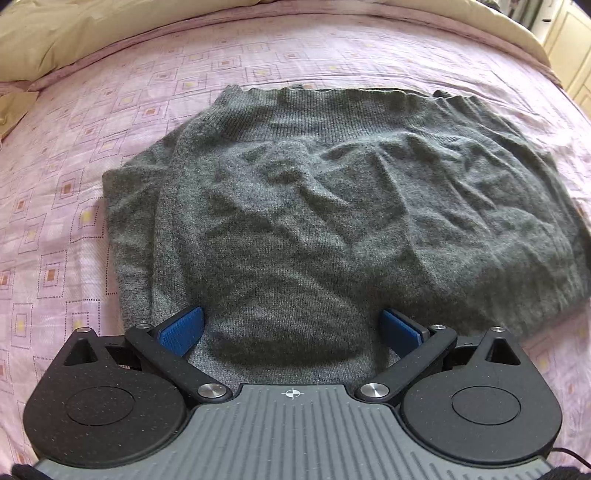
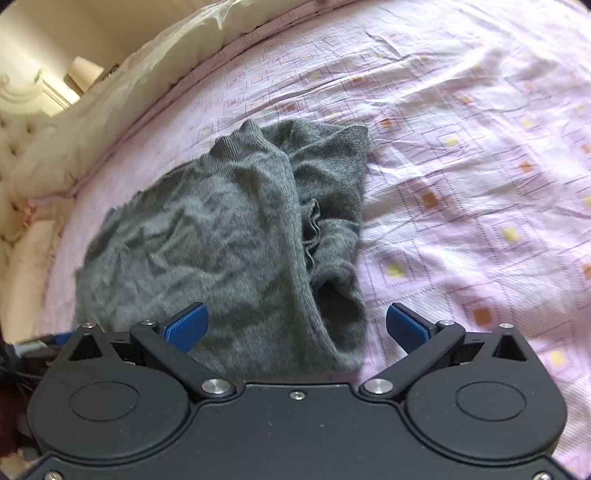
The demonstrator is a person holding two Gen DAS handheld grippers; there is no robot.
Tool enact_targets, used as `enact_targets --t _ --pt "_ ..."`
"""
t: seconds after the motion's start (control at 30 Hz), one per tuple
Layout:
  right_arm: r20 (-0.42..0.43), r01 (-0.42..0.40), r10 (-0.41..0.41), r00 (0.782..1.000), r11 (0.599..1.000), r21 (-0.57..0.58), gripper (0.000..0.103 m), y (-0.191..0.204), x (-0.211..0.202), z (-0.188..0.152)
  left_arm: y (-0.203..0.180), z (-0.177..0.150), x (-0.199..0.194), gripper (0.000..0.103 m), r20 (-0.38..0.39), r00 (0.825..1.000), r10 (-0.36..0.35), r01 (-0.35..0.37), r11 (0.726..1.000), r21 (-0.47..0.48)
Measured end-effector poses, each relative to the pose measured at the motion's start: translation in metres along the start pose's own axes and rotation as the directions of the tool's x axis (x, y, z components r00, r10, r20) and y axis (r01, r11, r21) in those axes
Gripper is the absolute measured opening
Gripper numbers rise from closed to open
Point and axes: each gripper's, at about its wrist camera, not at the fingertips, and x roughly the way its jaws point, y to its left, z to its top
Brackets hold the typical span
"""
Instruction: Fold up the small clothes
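Observation:
A grey knitted sweater [image 1: 314,206] lies partly folded on the pink patterned bedsheet [image 1: 74,184], its ribbed hem toward the far side. My left gripper [image 1: 293,328] hovers open over the sweater's near edge, blue pads spread wide with nothing between them. In the right wrist view the same sweater [image 2: 221,236] shows a folded-over flap and a bunched sleeve along its right side. My right gripper [image 2: 297,326] is open too, its fingers straddling the sweater's near right corner. The left gripper's body peeks in at that view's lower left edge.
A cream quilt [image 1: 74,33] is bunched along the far edge of the bed. A tufted cream headboard [image 2: 14,155] rises at the left of the right wrist view. Bare sheet [image 2: 480,184] spreads right of the sweater. Pale cabinets [image 1: 569,48] stand beyond the bed.

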Motion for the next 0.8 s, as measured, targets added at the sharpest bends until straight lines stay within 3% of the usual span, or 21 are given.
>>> enact_targets --t 0.37,0.53,0.6,0.67,0.8 --pt "-0.027 -0.173 0.175 0.984 0.983 0.058 0.103 -0.01 0.039 0.033 -0.004 0.0 0.002 0.103 0.009 0.999 0.033 -0.033 0.999 0.003" --pt "-0.025 -0.175 0.178 0.984 0.981 0.086 0.103 -0.004 0.052 0.044 -0.003 0.011 0.0 0.102 -0.05 0.999 0.02 -0.019 1.0 0.013" --pt "-0.028 -0.175 0.178 0.984 0.98 0.098 0.103 -0.005 0.052 0.045 -0.003 0.015 -0.007 0.088 -0.044 0.999 0.012 -0.012 1.0 0.008" --pt "-0.041 -0.187 0.191 0.981 0.979 0.078 0.103 -0.007 0.053 0.046 -0.006 0.02 -0.018 0.081 -0.02 1.0 0.0 0.0 1.0 -0.02" --pt "-0.048 -0.244 0.25 0.967 0.964 0.101 0.103 -0.018 0.054 0.048 -0.021 0.042 -0.033 0.081 0.052 0.999 -0.012 0.015 0.998 -0.067"
